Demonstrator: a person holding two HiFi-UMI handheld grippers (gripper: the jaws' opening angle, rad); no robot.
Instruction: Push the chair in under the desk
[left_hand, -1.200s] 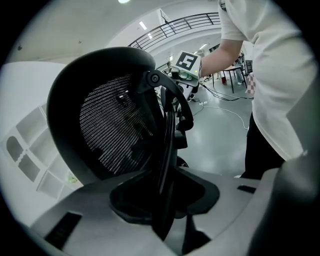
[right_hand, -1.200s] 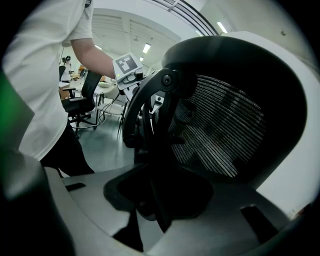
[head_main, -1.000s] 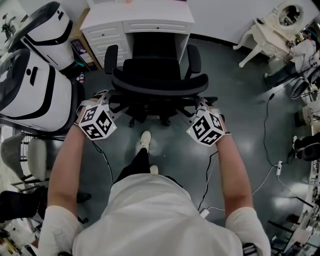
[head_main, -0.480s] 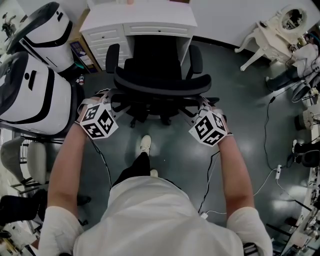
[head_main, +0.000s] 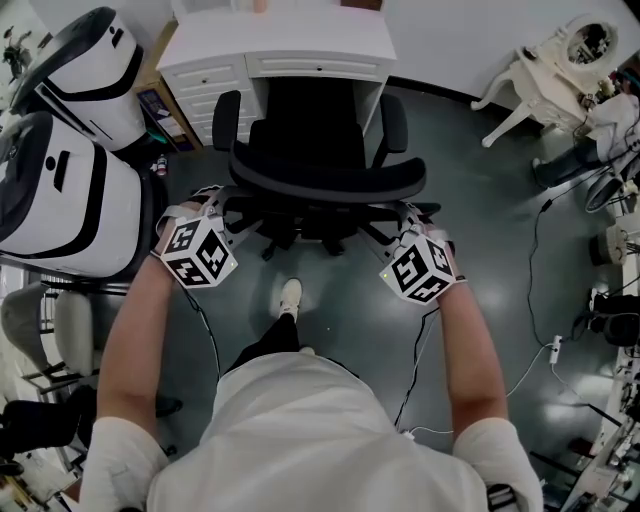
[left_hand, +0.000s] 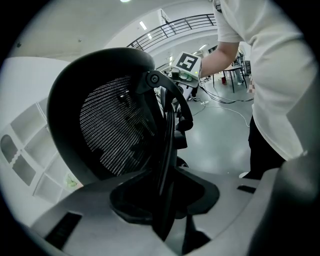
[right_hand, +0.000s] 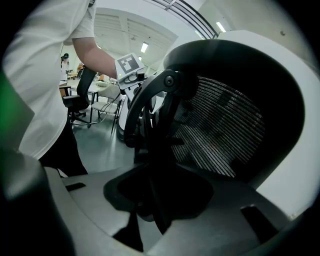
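**Operator:** What's the room like around me?

**Spotter:** You're standing on a dark grey, glossy floor (head_main: 480, 200). 2 big white-and-black machines (head_main: 60, 190) stand at your left. A white carved chair (head_main: 530, 70) stands far off at your right, and cables (head_main: 530, 250) trail across the floor on that side. The white desk (head_main: 280, 35) stands straight ahead of you against the wall, with drawers on its left side and a dark knee gap in the middle.

**Operator:** And the chair?

**Spotter:** The black office chair (head_main: 320, 150) is between you and the desk, with its mesh back toward you. Its seat reaches into the knee gap, and the 2 armrests sit just in front of the desk.

**Operator:** The grippers?

**Spotter:** Your left gripper (head_main: 218, 197) is clamped on the left edge of the chair's back frame. Your right gripper (head_main: 405, 210) is clamped on the right edge. In each gripper view the dark frame runs down between the 2 jaws.

**Operator:** What's changed in the last second?

**Spotter:** The chair has rolled ahead, away from your front shoe (head_main: 290, 295). The gap between the shoe and the chair's wheels is wider. Both grippers went forward with the chair, in the same hold.
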